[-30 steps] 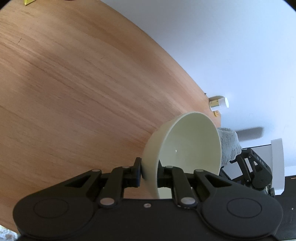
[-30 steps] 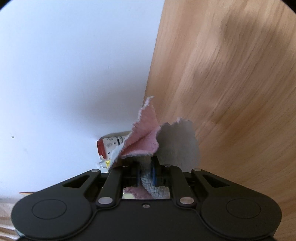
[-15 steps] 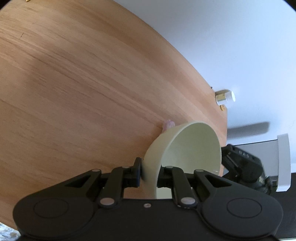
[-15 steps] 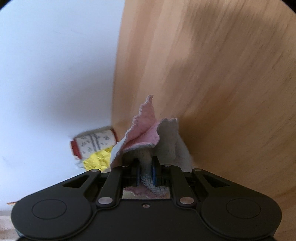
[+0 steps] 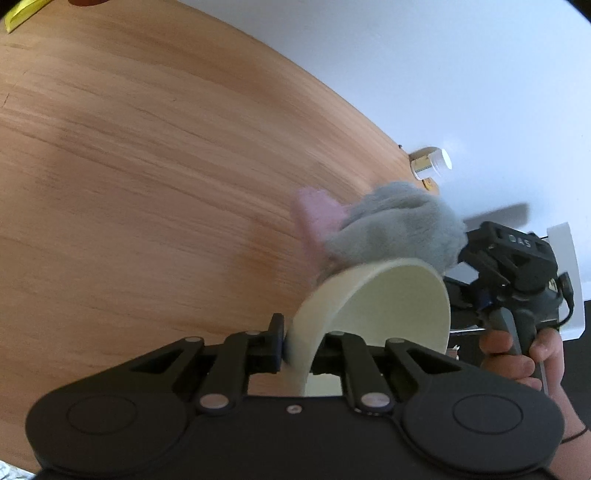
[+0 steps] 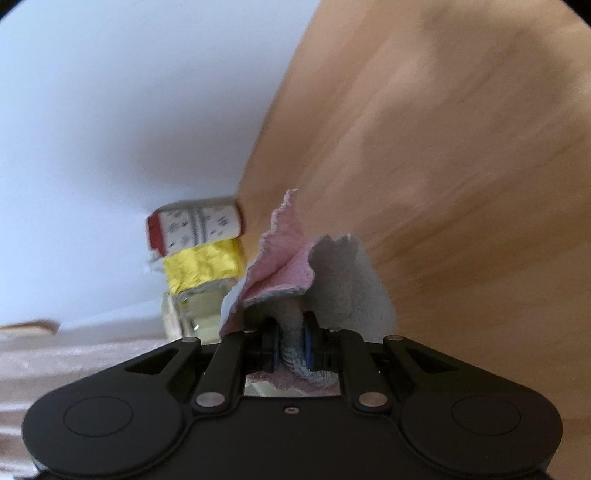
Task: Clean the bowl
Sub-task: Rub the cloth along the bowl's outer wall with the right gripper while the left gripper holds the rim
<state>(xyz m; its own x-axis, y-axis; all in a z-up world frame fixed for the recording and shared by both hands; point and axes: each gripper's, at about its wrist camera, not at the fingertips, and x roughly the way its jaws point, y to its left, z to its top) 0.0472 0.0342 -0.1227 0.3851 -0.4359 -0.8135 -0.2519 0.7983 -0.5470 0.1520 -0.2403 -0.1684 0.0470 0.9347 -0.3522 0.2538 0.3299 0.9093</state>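
In the left wrist view a pale cream bowl (image 5: 388, 314) is tipped on its side above the wooden table (image 5: 147, 184). My left gripper (image 5: 301, 343) pinches its rim wall, one finger outside and one inside; the jaws are opening slightly with the wall still pressed between the pads. A grey and pink cloth (image 5: 399, 229) lies against the bowl's far rim, blurred. My right gripper (image 5: 469, 254) holds it from the right, with a hand (image 5: 517, 354) on its grip. The right wrist view shows my right gripper (image 6: 290, 345) shut on the cloth (image 6: 332, 280), which bunches up past the fingers.
A small bottle with a white cap (image 5: 432, 166) lies at the table's far edge by the white wall. A red-capped bottle with a yellow label (image 6: 199, 243) shows left of the cloth. A white ledge (image 5: 565, 273) stands at the right. A yellow item (image 5: 22, 14) sits far left.
The cloth has swung from the bowl's right side up over its far rim. In the right wrist view the bottle has slid right and closer. The bowl stays pinched in the left gripper.
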